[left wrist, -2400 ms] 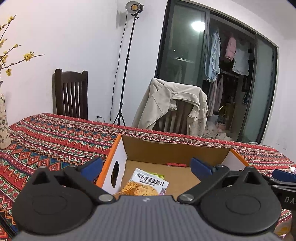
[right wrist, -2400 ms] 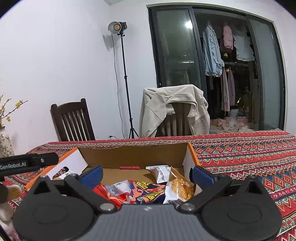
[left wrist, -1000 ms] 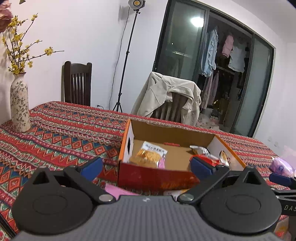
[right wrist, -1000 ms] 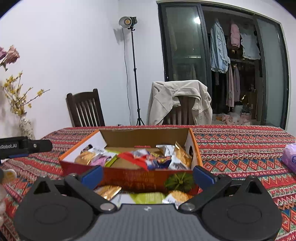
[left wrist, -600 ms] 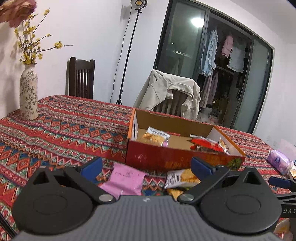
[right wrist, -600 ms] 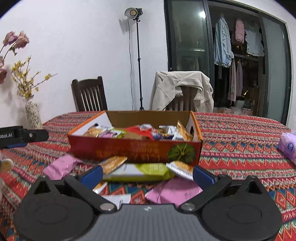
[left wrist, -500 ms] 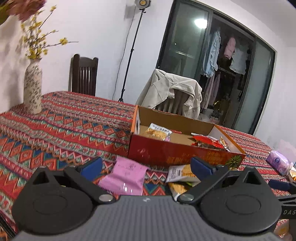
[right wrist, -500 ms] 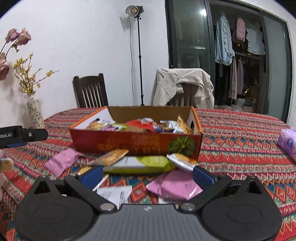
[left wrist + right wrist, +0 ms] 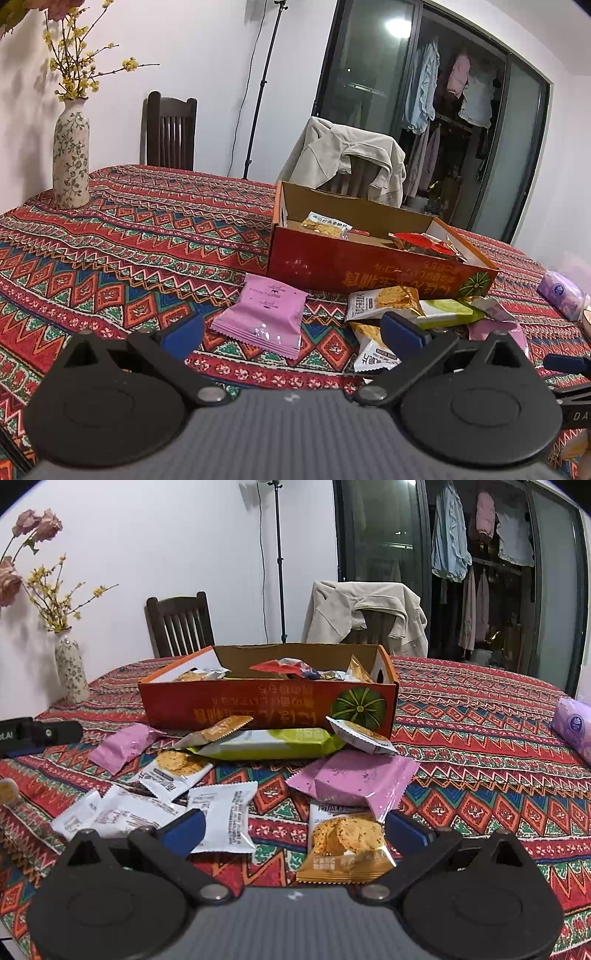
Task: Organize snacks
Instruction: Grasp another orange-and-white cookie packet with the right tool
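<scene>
Pulling back from the cardboard box (image 9: 266, 705), both grippers now look at it from the near side of the table, where 2.4 s ago each camera peered straight down into its open top. The left gripper (image 9: 291, 332) and the right gripper (image 9: 293, 830) are both spread wide with nothing between the blue fingers. Over that interval the view has widened until the loose packets on the patterned tablecloth (image 9: 480, 716) came into sight, which suggests a drop into the box is finished and the next pick is being lined up.

The box sits toward the middle of the table, already holding several packets. Outside it, against its near wall, lie a long green packet (image 9: 266, 744) with smaller cracker packets leaning on it. Nearer the table's front edge sit a pink packet (image 9: 351, 779), an orange cracker packet (image 9: 345, 843) and a white packet (image 9: 223, 819). In the left view another pink packet (image 9: 262, 314) lies apart, just off the box's near left corner, roughly between that gripper's fingers.

By my reading the job is partway done: many snacks remain on the cloth. The orange cracker packet lies closest to the right gripper, the lone pink one to the left, so those look like the natural next picks
</scene>
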A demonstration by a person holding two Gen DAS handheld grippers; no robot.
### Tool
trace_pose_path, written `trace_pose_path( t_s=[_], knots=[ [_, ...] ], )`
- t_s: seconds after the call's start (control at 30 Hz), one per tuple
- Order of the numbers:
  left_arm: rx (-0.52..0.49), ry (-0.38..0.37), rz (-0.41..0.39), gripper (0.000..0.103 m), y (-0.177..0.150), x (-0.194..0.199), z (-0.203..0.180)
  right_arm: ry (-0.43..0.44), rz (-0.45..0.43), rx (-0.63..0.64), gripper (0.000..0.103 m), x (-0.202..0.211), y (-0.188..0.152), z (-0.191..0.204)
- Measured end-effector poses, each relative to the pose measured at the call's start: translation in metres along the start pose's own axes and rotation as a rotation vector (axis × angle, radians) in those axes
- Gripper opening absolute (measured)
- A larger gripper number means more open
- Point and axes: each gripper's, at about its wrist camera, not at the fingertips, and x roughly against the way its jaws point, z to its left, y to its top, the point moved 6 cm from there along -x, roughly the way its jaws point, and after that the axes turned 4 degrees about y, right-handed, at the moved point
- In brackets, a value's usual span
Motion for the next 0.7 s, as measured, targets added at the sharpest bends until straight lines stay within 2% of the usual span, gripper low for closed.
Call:
trace_pose_path(
  t_s=[0.23,0.37,0.47,0.63,0.67,0.7],
  knots=[
    [0.019,0.003,0.025,0.103,-0.005,-0.007,0.005,-0.080,0.038,-0.037,0.101,-0.011,0.000,-0.021],
    [0.025,0.003,0.034,0.103,-0.007,-0.009,0.006,-0.092,0.079,-0.048,0.086,-0.024,0.000,-0.028],
    [0.030,0.007,0.037,0.103,-0.007,-0.009,0.007,-0.086,0.115,-0.053,0.084,-0.034,-0.006,-0.028],
    [0.032,0.009,0.042,0.103,-0.008,-0.010,0.007,-0.086,0.107,-0.033,0.079,-0.034,-0.009,-0.023],
    [0.032,0.008,0.043,0.103,-0.008,-0.010,0.007,-0.081,0.105,-0.028,0.075,-0.033,-0.009,-0.022],
    [0.033,0.008,0.043,0.103,-0.009,-0.010,0.007,-0.079,0.100,-0.027,0.066,-0.032,-0.009,-0.021]
  ],
)
